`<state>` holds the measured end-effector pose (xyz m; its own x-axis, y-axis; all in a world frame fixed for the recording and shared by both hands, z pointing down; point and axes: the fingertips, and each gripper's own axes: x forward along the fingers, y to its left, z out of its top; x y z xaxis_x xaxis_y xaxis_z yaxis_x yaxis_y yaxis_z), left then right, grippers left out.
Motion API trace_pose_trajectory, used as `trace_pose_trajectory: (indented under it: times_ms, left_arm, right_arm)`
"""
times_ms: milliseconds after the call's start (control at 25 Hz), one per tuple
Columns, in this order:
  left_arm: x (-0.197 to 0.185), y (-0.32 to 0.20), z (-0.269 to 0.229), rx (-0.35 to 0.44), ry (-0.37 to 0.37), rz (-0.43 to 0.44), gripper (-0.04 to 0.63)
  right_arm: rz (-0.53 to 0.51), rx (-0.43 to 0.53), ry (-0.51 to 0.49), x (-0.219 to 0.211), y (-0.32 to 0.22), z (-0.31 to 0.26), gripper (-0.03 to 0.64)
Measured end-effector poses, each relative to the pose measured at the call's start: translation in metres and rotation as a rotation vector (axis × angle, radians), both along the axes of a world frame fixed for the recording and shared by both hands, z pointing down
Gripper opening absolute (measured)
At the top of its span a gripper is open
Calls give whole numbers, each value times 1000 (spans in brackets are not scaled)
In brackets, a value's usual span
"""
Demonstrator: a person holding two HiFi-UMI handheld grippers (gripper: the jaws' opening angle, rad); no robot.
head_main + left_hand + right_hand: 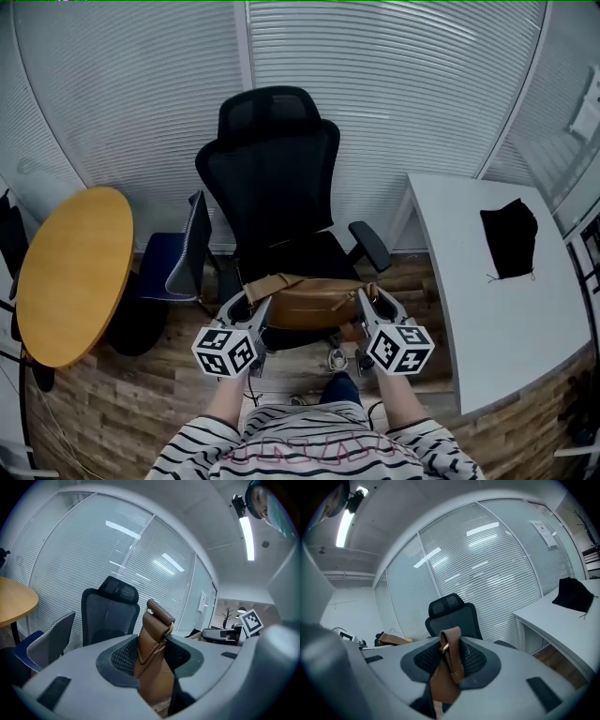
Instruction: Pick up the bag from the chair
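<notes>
A brown leather bag point(309, 302) hangs between my two grippers, lifted just above the front of the black mesh office chair point(275, 192). My left gripper point(255, 308) is shut on the bag's left end, where a brown strap tab point(152, 639) with a metal ring stands between its jaws. At the bag's right end my right gripper point(367, 302) is shut on the matching strap tab point(450, 660). The chair's back shows behind the tab in both gripper views.
A round wooden table point(73, 272) stands at the left, with a blue chair point(173, 267) beside it. A white desk point(497, 281) at the right carries a black cloth point(511, 239). Blinds over glass walls close off the back. Wood floor lies below.
</notes>
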<state>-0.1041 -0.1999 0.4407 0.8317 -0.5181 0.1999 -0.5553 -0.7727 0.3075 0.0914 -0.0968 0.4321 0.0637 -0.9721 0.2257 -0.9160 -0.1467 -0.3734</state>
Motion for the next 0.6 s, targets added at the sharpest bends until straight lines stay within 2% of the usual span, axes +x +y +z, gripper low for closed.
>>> trace_pose_trajectory:
  times_ms: [600]
  left_arm:
    - [-14,10,-15,21,-12,13,173]
  right_arm:
    - [11,6,6,-14,10,-9,120]
